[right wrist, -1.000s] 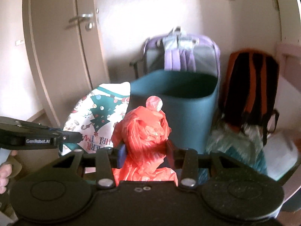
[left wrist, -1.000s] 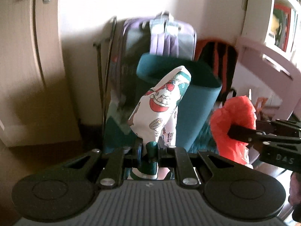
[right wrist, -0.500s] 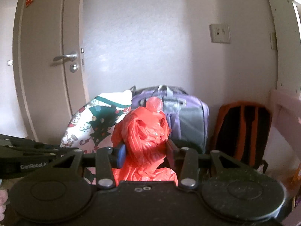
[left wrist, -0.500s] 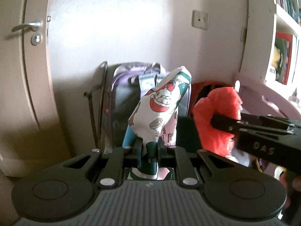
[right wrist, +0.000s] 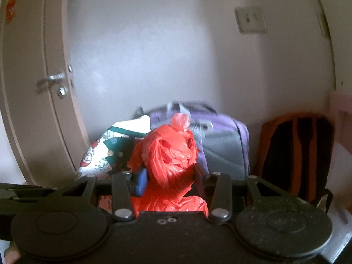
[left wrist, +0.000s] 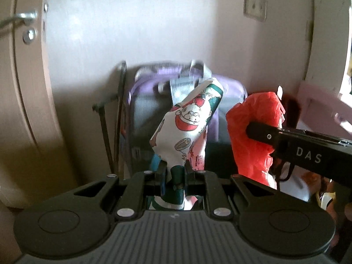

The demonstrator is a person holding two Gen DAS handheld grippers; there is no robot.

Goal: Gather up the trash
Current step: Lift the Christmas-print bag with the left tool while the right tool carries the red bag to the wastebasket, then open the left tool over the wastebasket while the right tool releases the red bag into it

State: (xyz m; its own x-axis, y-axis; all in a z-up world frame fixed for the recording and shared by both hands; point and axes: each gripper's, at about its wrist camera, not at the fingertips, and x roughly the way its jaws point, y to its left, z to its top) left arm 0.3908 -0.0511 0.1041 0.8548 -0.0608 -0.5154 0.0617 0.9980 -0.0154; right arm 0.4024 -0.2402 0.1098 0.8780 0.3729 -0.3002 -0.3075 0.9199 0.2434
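Note:
My left gripper point(left wrist: 173, 171) is shut on a crumpled piece of Christmas-print wrapping paper point(left wrist: 191, 123), white with Santa figures and green patches, which sticks up between the fingers. To its right in the left wrist view, a bunched red plastic bag point(left wrist: 253, 132) is held by my right gripper, whose black finger lies across it. In the right wrist view my right gripper point(right wrist: 169, 176) is shut on that red plastic bag point(right wrist: 171, 154), with the wrapping paper point(right wrist: 110, 151) showing at the left behind it. Both are held up in the air, facing the wall.
A purple and grey backpack point(right wrist: 220, 140) leans against the white wall, with an orange and black backpack point(right wrist: 294, 149) to its right. A closed door with a metal handle point(right wrist: 51, 80) stands at the left. A wall socket point(right wrist: 250, 19) is high on the right. Pink furniture point(left wrist: 325, 107) stands at the right.
Both grippers have risen with their loads. The teal bin that stood in front of the backpacks a second ago has dropped out of sight below the frames; more wall and the socket now show.

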